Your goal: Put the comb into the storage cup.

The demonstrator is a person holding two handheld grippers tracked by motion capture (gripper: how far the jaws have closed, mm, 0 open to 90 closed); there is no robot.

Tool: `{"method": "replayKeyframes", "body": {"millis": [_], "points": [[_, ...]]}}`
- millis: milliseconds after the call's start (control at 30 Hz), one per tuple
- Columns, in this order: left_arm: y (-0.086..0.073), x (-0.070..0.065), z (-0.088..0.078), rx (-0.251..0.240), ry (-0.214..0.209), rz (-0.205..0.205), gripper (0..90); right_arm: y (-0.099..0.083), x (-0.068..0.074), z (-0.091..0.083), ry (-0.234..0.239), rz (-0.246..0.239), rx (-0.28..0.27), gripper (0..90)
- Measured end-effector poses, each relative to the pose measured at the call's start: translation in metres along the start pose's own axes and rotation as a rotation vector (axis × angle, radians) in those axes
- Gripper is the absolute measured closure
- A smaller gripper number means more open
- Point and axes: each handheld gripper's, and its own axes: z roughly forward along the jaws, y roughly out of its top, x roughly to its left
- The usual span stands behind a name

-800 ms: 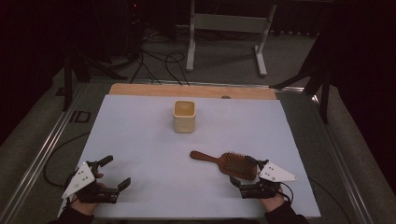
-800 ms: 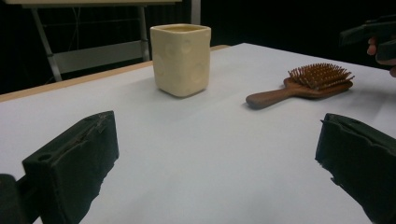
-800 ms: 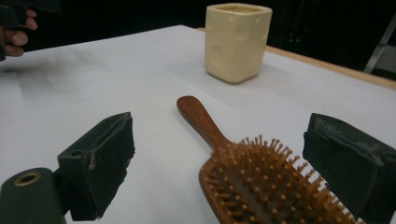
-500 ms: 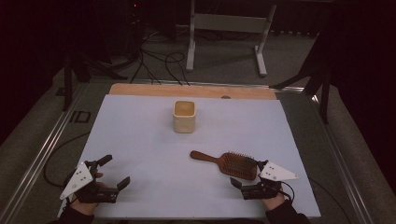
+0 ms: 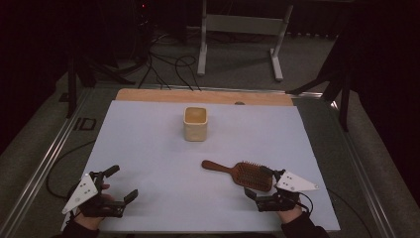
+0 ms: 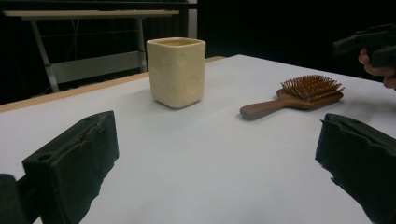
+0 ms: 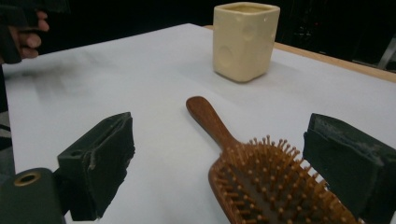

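Now I have both grippers low at the near edge of the white table (image 5: 148, 144), and the hairbrush (image 5: 247, 174) is the thing I go for. It lies bristles up at the near right, with its paddle head directly in front of my right gripper (image 5: 260, 183) and its wooden handle pointing away to the left and a little far, toward the cream square cup (image 5: 195, 124) that stands upright in the middle of the table, well apart from it. So the long axis runs almost across the table, slightly slanted.

From the right gripper view, the head of the brush sits between the two black jaws, which stand wide apart; the pads do not press on it, as far as I can judge, because the near end of the head is cut off at the bottom of the picture. My left gripper (image 5: 119, 184) is at the near left, jaws also wide and with nothing between them, well apart from the brush.

I judge the right hand is clearly the nearer one, so the coming grip belongs to it, closing across the head or sliding forward along the handle.
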Motion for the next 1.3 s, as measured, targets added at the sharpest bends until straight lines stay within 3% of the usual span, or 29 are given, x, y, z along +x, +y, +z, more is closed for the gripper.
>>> {"method": "replayKeyframes", "body": {"millis": [467, 733, 1300], "points": [[0.001, 0.000, 0.000, -0.013, -0.007, -0.018, 0.1, 0.001, -0.002, 0.002, -0.014, 0.001, 0.046, 8.7], [0.001, -0.001, -0.001, -0.012, -0.002, -0.011, 0.1, 0.016, 0.005, -0.001, -0.034, -0.027, 0.051, 8.7], [0.002, -0.001, 0.000, -0.007, -0.003, -0.004, 0.1, 0.052, -0.004, 0.005, -0.033, -0.037, 0.013, 8.7]]}}
